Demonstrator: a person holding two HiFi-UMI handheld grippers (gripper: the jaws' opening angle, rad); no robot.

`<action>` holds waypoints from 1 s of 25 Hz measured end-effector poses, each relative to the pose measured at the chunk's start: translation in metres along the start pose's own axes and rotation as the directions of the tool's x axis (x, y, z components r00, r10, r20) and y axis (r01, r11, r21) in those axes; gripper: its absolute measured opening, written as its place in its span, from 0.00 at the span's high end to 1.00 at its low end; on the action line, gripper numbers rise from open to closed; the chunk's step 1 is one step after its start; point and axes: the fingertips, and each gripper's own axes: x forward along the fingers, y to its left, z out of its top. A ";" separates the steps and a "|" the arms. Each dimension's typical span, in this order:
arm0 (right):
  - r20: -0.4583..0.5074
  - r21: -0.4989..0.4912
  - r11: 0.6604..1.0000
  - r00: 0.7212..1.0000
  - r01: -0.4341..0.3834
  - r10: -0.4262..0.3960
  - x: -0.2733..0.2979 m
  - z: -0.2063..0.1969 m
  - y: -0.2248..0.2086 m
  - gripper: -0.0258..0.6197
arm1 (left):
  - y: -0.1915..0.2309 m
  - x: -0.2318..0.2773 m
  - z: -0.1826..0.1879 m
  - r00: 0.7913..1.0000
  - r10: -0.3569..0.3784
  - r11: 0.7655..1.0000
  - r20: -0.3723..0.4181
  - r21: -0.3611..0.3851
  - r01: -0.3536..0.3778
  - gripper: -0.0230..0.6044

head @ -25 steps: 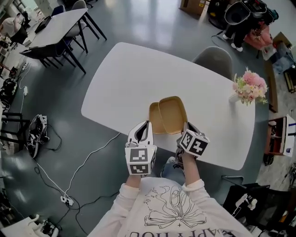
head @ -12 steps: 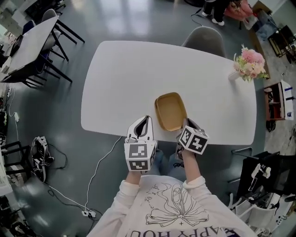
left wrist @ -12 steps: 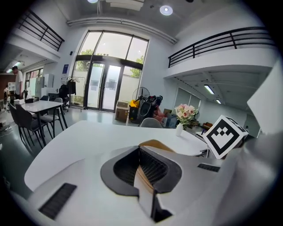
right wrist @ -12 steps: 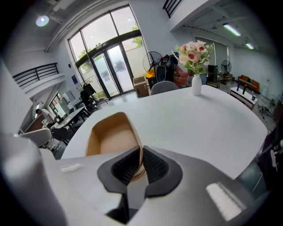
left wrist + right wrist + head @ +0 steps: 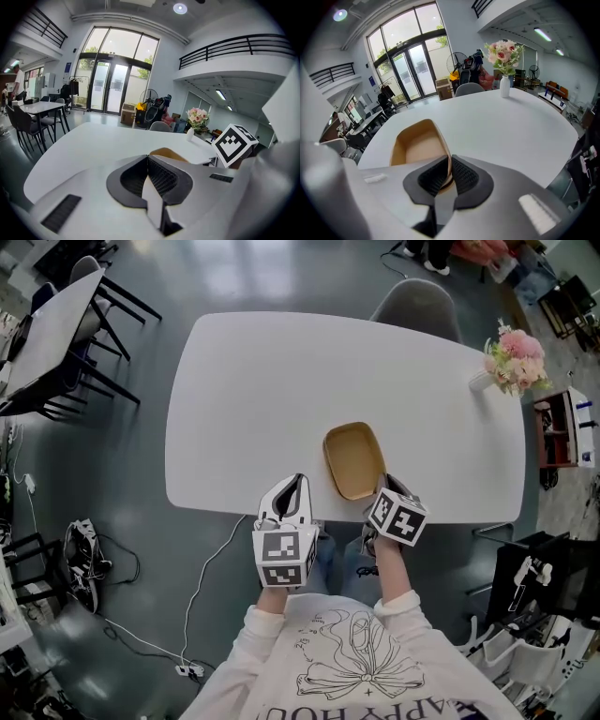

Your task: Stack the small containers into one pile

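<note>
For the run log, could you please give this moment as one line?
right tool: shut on rim of tan container | left tool: shut, empty | tan container: on white table, near edge

The tan container (image 5: 354, 459) is a shallow tray with rounded corners and a thin raised wall, the same mustard-tan inside and out. It sits mouth up on the white table (image 5: 281, 390), at the table's near long edge and right of that edge's middle, with its long side running away from me. Its near end reaches almost to the table's rim. I see one outline only; whether another is nested inside I cannot tell. My right gripper (image 5: 450, 174) pinches its right wall (image 5: 443, 145) between the pads.
</note>
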 end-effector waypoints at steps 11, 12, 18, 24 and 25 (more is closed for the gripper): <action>0.008 -0.075 0.997 1.000 0.000 0.001 0.011 0.011 0.008 0.76 | 0.007 0.012 0.012 1.000 -0.004 1.000 0.014 -0.012 0.005 0.95; 0.027 -0.083 0.997 1.000 -0.004 0.007 0.008 0.019 0.010 0.76 | 0.007 0.013 0.015 1.000 -0.005 1.000 0.021 -0.014 0.005 0.95; 0.198 -0.186 0.980 0.975 -0.068 0.105 -0.025 0.083 0.039 0.76 | 0.006 0.012 0.056 0.994 0.008 1.000 0.105 0.003 -0.008 0.95; 0.370 -0.333 0.940 0.907 -0.070 0.199 -0.065 0.142 0.073 0.86 | 0.002 0.001 0.106 0.976 0.032 0.998 0.216 0.039 -0.042 0.95; 0.396 -0.343 0.937 0.895 -0.065 0.207 -0.072 0.150 0.078 0.88 | 0.003 -0.003 0.115 0.971 0.038 0.998 0.237 0.045 -0.050 0.95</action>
